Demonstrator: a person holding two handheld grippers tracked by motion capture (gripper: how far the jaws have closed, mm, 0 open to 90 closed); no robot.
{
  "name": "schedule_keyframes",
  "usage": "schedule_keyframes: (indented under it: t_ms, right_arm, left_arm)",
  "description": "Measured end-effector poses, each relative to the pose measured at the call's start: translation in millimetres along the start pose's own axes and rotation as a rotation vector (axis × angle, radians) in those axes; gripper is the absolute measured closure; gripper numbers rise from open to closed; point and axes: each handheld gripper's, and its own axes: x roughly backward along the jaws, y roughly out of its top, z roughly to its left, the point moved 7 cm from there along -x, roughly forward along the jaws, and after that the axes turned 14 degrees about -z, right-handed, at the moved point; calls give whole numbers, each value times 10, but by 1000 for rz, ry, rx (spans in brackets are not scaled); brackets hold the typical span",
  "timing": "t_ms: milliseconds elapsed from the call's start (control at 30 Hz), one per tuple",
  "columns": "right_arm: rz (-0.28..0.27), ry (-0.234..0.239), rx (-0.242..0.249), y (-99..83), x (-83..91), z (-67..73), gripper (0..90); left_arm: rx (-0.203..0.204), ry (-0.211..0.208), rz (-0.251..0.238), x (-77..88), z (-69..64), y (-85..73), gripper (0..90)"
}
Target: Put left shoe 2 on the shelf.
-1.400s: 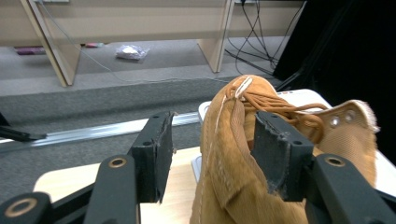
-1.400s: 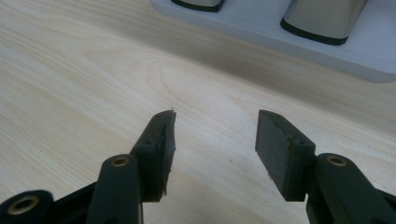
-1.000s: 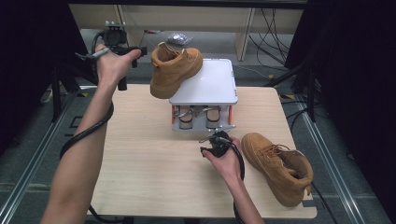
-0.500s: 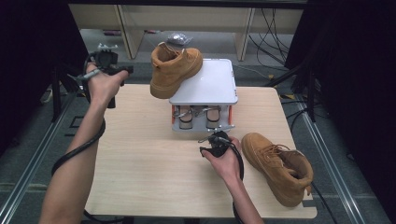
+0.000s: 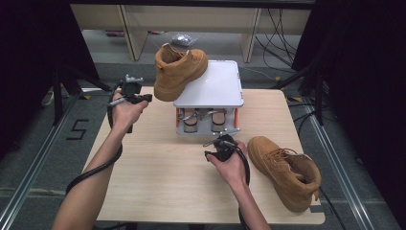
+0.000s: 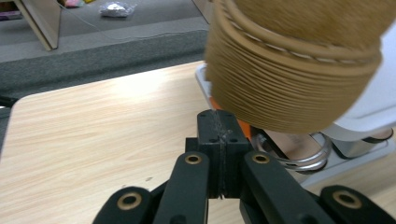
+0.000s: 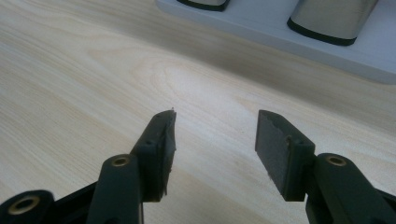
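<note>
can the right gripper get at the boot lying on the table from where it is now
Probably yes: the right gripper is open, and the boot lies just beside that hand on bare table, with nothing between them. It would need to turn toward it.

Raised boot (image 6: 299, 60) (its upper) runs off the frame's top.

Left gripper (image 6: 219, 140) raised, jaws closed, right gripper (image 7: 215, 140) low, jaws apart
</note>
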Motion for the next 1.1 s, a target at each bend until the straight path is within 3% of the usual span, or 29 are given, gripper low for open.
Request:
schedule_keyframes:
  t_ms: [333,733,800,867,1100]
  right_arm:
    - [4,-1,-15,-11,7,-4,483]
    - [6,10,-8,2,39,-14,483]
    - [5,9,-14,9,53,-15,484]
    - [-1,6,-11,20,62,-30,484]
    - [-7,1,-16,43,90,-49,484]
  left_arm:
    - [-31,19,12,-5,-49,23,897]
    - [-22,-27,-12,-41,-283,21,898]
    - [-41,-22,-9,-38,-304,24,898]
    - [-32,-37,-6,-43,-335,23,898]
    - [-55,-57,0,-82,-483,35,898]
